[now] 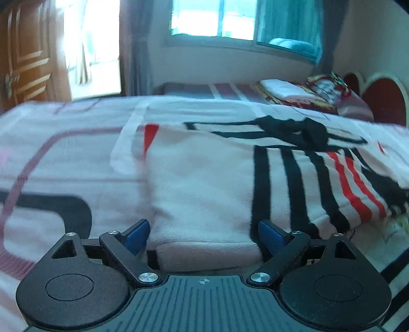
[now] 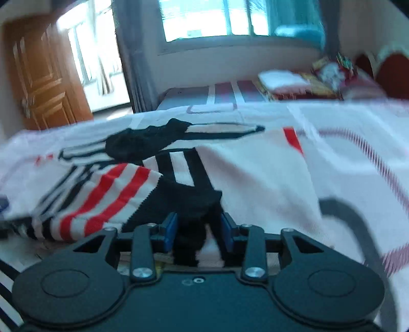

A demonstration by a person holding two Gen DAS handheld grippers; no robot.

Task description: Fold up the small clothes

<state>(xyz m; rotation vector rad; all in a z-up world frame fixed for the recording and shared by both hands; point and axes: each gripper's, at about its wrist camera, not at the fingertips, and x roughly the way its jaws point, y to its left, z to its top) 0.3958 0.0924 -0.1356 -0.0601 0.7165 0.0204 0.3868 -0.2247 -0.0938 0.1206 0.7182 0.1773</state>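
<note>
White knit with black and red stripes, the small garment [image 1: 204, 184] lies spread on the bed [image 1: 64, 158], right in front of both tongs. Its folded near edge sits between the blue pads of the left tongs [image 1: 204, 231], which stand wide and do not touch it. A dark bunch of the garment [image 2: 190, 201] lies between the right tongs [image 2: 199, 227], set narrower, with gaps showing beside the pads. Beyond both, pillows [image 1: 319, 89] rest under the window [image 1: 217, 18].
</note>
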